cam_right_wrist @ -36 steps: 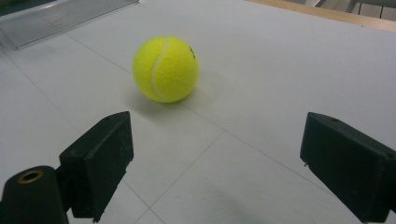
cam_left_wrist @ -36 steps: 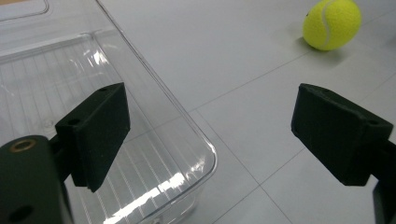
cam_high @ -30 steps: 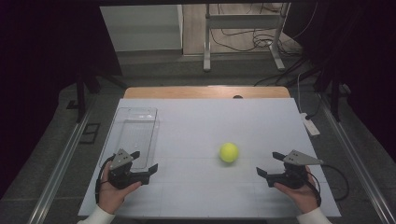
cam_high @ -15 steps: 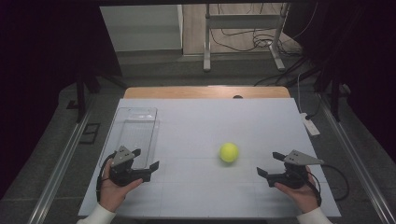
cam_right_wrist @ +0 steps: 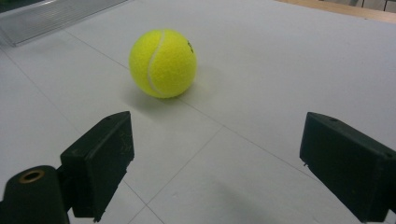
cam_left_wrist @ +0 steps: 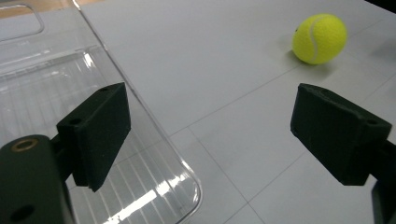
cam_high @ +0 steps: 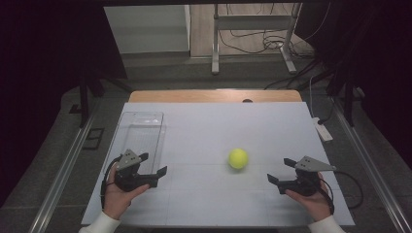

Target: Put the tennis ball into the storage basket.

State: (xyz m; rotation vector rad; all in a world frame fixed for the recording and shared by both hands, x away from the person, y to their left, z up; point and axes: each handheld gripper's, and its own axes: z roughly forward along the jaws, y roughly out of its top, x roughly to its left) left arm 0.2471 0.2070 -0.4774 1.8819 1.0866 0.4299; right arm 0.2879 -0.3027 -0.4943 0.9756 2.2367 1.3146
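Note:
A yellow tennis ball lies on the white table, right of centre. My right gripper is held open near the table's front right, a short way from the ball, with nothing between its jaws. At the front left, my left gripper is open too, at the near end of a clear plastic tray. In the left gripper view one jaw sits over the tray's near corner and the ball lies far off at the upper right.
A white power strip lies at the table's right edge. Past the table's wooden far edge stand a metal stand's legs and floor cables. Rails run along both sides of the table.
The left gripper has shifted slightly; the ball and the right gripper stay where they were.

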